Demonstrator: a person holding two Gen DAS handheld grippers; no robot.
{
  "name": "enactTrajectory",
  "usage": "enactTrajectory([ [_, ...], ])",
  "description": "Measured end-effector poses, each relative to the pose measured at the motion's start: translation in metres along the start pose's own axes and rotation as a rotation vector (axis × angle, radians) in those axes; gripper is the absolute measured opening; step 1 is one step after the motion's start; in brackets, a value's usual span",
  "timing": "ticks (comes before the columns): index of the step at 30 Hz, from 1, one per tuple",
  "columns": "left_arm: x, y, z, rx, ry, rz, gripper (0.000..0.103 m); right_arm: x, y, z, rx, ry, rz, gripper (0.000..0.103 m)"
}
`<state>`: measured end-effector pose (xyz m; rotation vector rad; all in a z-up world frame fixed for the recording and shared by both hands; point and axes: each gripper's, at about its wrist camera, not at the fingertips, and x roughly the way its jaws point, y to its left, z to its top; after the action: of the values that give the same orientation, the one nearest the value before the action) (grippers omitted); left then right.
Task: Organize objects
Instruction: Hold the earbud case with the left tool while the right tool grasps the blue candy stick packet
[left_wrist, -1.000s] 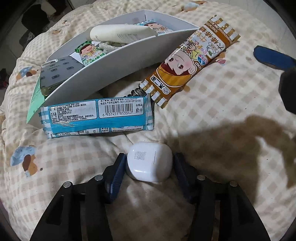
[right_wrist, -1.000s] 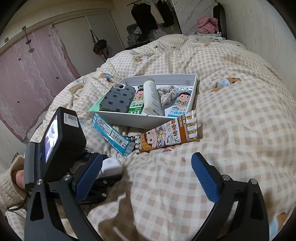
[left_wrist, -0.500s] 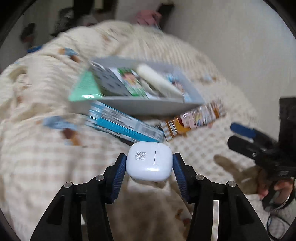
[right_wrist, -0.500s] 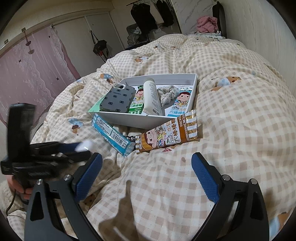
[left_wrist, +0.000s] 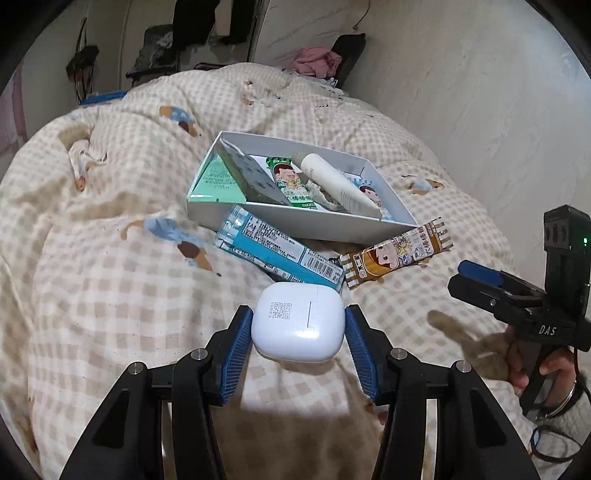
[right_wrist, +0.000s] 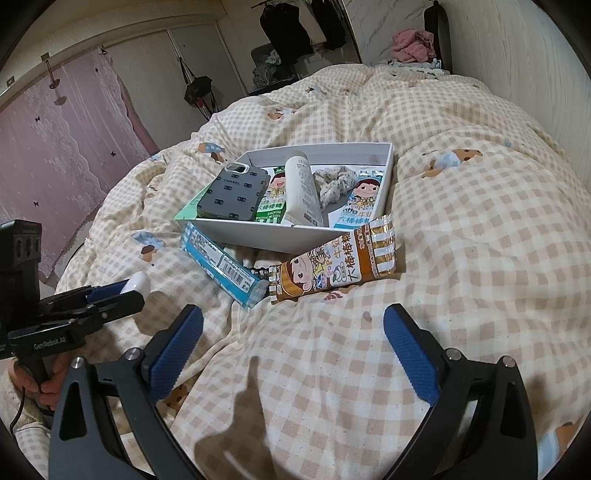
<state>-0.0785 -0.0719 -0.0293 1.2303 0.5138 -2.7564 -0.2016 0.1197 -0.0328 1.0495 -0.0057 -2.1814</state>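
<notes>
My left gripper (left_wrist: 297, 325) is shut on a white earbud case (left_wrist: 297, 319) and holds it above the checked quilt; it also shows in the right wrist view (right_wrist: 127, 290). A white box (left_wrist: 295, 221) lies ahead with a grey phone case (right_wrist: 232, 190), a white tube (right_wrist: 303, 194), a scrunchie and snack packs inside. A blue snack pack (left_wrist: 277, 253) and a brown snack pack (left_wrist: 397, 254) lie on the quilt in front of the box. My right gripper (right_wrist: 291, 350) is open and empty, low over the quilt near the brown pack (right_wrist: 332, 266).
The bed's checked quilt (right_wrist: 461, 240) is soft and uneven. A wall (left_wrist: 461, 92) runs along the right side. Clothes hang at the far end of the room (right_wrist: 295, 29). A pink curtain (right_wrist: 55, 147) is at the left.
My left gripper has lifted the earbud case off the quilt and tilted up, so the box now lies farther ahead. The right gripper has stayed still and open.
</notes>
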Motion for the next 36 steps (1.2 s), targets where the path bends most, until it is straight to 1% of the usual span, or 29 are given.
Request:
enactTrajectory([
  [6, 0.005, 0.007, 0.008, -0.001, 0.001, -0.006, 0.05, 0.0, 0.0, 0.0, 0.001, 0.003, -0.002, 0.098],
  [12, 0.004, 0.007, 0.008, -0.005, -0.006, -0.007, 0.05, 0.0, 0.0, 0.0, 0.001, 0.003, -0.001, 0.098],
  [18, -0.002, 0.009, 0.008, -0.014, -0.03, -0.013, 0.05, 0.001, 0.0, -0.001, 0.001, 0.006, -0.003, 0.098],
  [24, -0.008, 0.016, 0.007, -0.046, -0.048, -0.027, 0.05, 0.002, 0.0, -0.002, 0.001, 0.016, -0.009, 0.099],
  [28, -0.01, 0.024, 0.008, -0.084, -0.053, -0.038, 0.05, 0.003, 0.0, -0.001, 0.002, 0.016, -0.009, 0.099],
  [33, -0.012, 0.045, 0.009, -0.177, -0.07, -0.078, 0.05, 0.003, 0.002, -0.001, -0.002, 0.017, -0.003, 0.1],
  [36, -0.015, 0.055, 0.007, -0.218, -0.081, -0.097, 0.05, -0.001, 0.007, 0.0, -0.026, 0.006, 0.025, 0.1],
])
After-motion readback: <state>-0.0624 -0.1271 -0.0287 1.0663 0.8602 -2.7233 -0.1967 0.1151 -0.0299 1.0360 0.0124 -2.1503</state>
